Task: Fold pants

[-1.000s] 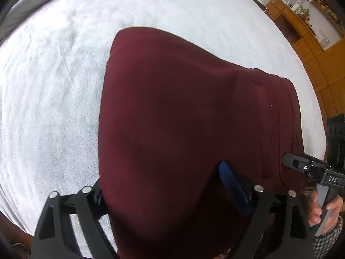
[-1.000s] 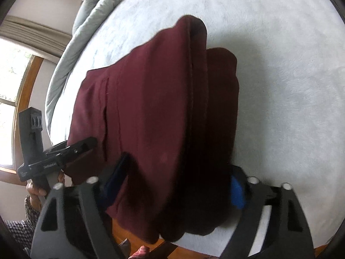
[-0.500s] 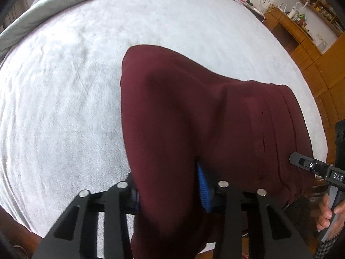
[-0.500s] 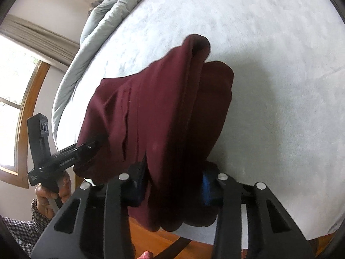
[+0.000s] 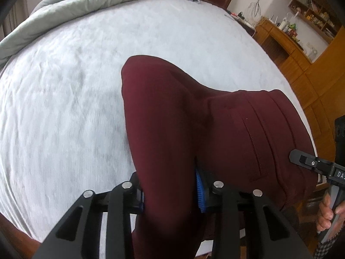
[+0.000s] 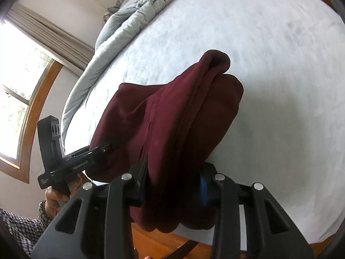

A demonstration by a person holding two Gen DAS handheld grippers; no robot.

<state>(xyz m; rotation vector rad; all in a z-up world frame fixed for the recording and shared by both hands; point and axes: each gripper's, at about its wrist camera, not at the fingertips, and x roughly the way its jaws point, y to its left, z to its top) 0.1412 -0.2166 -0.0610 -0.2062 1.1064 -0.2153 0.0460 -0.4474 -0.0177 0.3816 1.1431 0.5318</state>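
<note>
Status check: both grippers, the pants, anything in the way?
Left gripper shut on maroon pants. Right gripper shut on them too. Pants bunched at near edge of white bed. Nothing blocking.

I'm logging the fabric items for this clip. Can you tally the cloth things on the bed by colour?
Dark red: 1, the pants, gripped by both the left tool and the right tool
Grey: 1, the bunched-up quilt
White: 1, the bed cover
Total: 3
</note>
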